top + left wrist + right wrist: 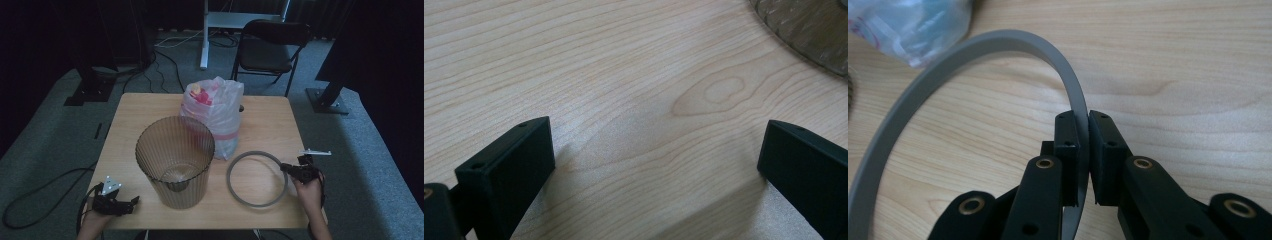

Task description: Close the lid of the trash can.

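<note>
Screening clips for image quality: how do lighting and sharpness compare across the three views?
High view: dim and soft, background nearly black, though the ribbed bin and plastic bag stay readable. Left gripper view: bright, crisp wood grain on the table, soft shadow between the open jaws. Right gripper view: well lit, the grey ring sharp where the jaws clamp it.
</note>
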Demonstrator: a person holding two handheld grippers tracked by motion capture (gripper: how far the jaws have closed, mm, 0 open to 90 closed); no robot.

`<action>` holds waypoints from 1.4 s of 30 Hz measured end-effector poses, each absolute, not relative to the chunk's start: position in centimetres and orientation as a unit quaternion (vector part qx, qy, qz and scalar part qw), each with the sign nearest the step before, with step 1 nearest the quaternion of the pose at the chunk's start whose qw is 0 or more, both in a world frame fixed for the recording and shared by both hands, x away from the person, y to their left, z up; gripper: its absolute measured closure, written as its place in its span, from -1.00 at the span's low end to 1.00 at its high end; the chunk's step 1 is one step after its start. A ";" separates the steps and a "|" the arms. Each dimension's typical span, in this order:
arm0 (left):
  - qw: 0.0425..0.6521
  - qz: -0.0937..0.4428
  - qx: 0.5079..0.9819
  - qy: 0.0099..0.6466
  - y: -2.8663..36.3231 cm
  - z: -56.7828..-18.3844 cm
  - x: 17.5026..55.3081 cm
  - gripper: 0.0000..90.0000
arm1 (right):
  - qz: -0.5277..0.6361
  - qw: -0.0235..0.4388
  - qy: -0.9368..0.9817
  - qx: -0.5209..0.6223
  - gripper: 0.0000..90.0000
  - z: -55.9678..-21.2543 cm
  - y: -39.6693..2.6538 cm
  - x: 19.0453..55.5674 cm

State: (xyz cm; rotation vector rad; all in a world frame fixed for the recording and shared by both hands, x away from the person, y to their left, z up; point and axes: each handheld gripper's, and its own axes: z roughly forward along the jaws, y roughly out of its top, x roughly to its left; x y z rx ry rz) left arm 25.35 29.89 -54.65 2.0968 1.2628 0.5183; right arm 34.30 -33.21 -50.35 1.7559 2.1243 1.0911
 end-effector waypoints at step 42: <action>0.314 0.197 0.796 0.479 29.9 -54.7 25.4 -0.96 | 0.467 0.144 0.679 0.547 0.86 -39.4 -33.9 34.4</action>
